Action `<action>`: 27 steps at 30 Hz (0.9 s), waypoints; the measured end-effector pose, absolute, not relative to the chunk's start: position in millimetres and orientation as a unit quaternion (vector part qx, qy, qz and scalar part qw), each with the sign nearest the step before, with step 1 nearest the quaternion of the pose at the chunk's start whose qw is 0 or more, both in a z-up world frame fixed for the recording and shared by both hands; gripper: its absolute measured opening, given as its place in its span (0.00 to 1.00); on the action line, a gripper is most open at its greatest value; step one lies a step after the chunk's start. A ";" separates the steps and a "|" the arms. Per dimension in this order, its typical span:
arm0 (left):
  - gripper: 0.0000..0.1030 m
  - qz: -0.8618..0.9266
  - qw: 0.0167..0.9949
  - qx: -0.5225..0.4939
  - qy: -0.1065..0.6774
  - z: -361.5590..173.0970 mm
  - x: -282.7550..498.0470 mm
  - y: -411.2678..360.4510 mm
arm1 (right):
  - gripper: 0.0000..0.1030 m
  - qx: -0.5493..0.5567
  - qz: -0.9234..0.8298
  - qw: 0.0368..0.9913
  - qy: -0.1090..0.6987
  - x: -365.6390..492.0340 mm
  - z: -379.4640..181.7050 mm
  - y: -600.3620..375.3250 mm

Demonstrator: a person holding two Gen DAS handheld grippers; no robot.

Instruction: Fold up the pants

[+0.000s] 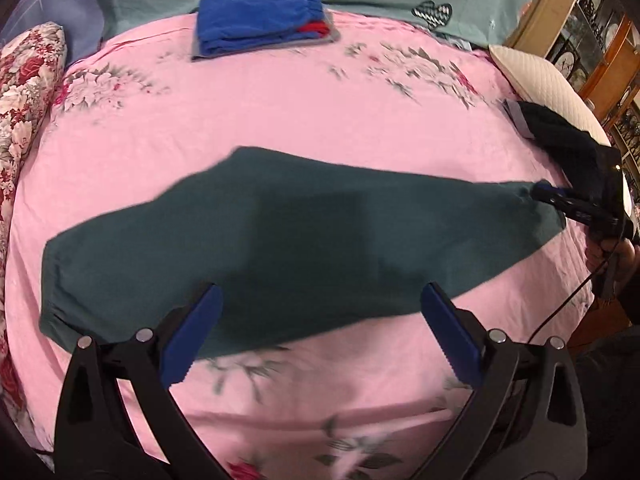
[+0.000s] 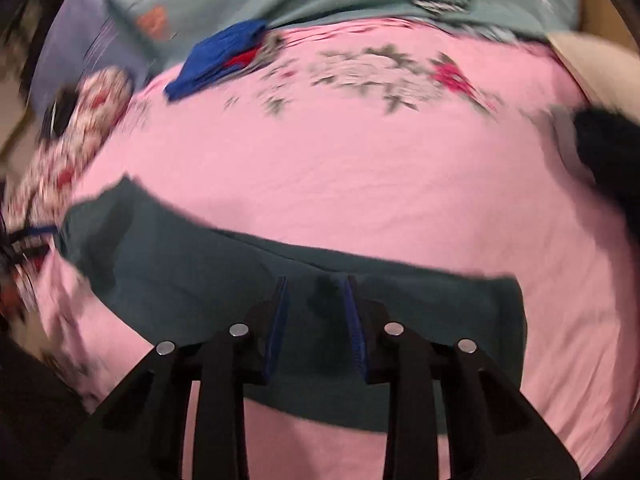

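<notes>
Dark green pants [image 1: 280,240] spread flat mid-frame on pink bed sheet [image 1: 320,112], ready for folding; left gripper [image 1: 320,332] jaws wide, empty; right gripper [image 2: 316,320] jaws narrowed, grip uncertain.

The left hand-held gripper [image 1: 320,304] hangs with blue pads spread wide; the right hand-held gripper [image 2: 316,292] has its pads narrowed, a gap showing between them

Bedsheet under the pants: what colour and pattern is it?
Pink cotton bedsheet with grey-and-red flower prints; the left wrist view shows it best, beneath the dark teal pants.
</notes>
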State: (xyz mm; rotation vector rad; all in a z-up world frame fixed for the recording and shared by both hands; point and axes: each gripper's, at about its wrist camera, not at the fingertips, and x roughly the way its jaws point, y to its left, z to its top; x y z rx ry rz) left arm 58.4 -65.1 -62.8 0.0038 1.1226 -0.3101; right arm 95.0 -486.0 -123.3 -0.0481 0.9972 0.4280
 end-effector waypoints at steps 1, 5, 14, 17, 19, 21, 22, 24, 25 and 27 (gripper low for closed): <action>0.98 -0.140 0.835 0.008 0.533 -62.5 49.5 -74.7 | 0.29 -0.030 0.221 0.852 0.473 99.4 -124.5 -485.0; 0.98 -0.111 0.831 0.010 0.544 -61.2 34.2 -83.6 | 0.29 -0.085 0.280 0.828 0.478 117.6 -129.1 -483.3; 0.98 -0.038 0.832 -0.027 0.552 -52.5 25.2 -82.5 | 0.02 -0.210 0.335 0.780 0.484 120.6 -135.9 -482.3; 0.98 -0.029 0.834 -0.030 0.550 -49.8 25.2 -87.4 | 0.02 -0.165 0.322 0.797 0.483 130.0 -131.3 -495.6; 0.98 -0.028 0.833 -0.029 0.552 -51.1 27.0 -91.8 | 0.03 -0.169 0.311 0.802 0.482 127.6 -141.4 -497.0; 0.98 -0.031 0.829 -0.023 0.557 -54.2 31.0 -99.0 | 0.11 -0.145 0.294 0.816 0.476 127.6 -137.5 -504.2; 0.98 -0.033 0.828 -0.016 0.559 -55.1 34.0 -104.0 | 0.18 -0.117 0.288 0.822 0.477 129.0 -131.3 -513.8; 0.98 -0.040 0.830 -0.008 0.557 -55.0 39.4 -113.2 | 0.31 -0.027 0.260 0.839 0.477 132.4 -116.4 -546.4; 0.98 -0.044 0.830 -0.007 0.556 -55.1 41.7 -117.0 | 0.42 0.024 0.239 0.848 0.473 133.2 -110.3 -567.4; 0.98 -0.052 0.829 -0.007 0.557 -59.5 50.9 -128.0 | 0.48 0.101 0.187 0.858 0.468 126.7 -105.1 -608.4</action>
